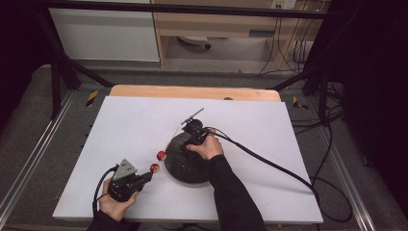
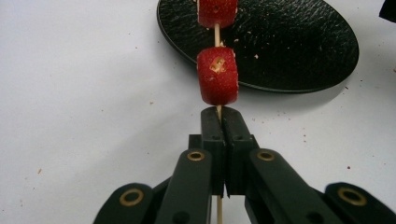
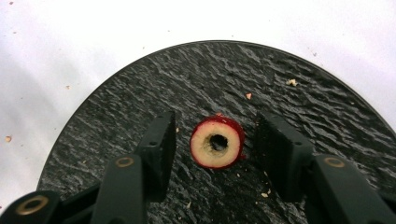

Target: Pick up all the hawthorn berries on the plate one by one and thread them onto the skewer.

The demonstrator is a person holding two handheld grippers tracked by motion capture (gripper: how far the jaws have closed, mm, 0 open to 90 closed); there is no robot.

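The left gripper (image 2: 219, 122) is clamping the thin wooden skewer (image 2: 217, 33) steady while the right gripper's (image 3: 215, 142) fingers, apart, are straddling a cored red fruit slice (image 3: 217, 142) for threading.

even overhead light, white table (image 1: 134, 130) bright, dark surroundings; gripper views sharp mid-frame, soft at the bottom edge.

A white board (image 1: 125, 125) is lying over a wooden tabletop (image 1: 192, 91), whose far edge is showing; crumbs (image 2: 152, 102) are dotting the board.
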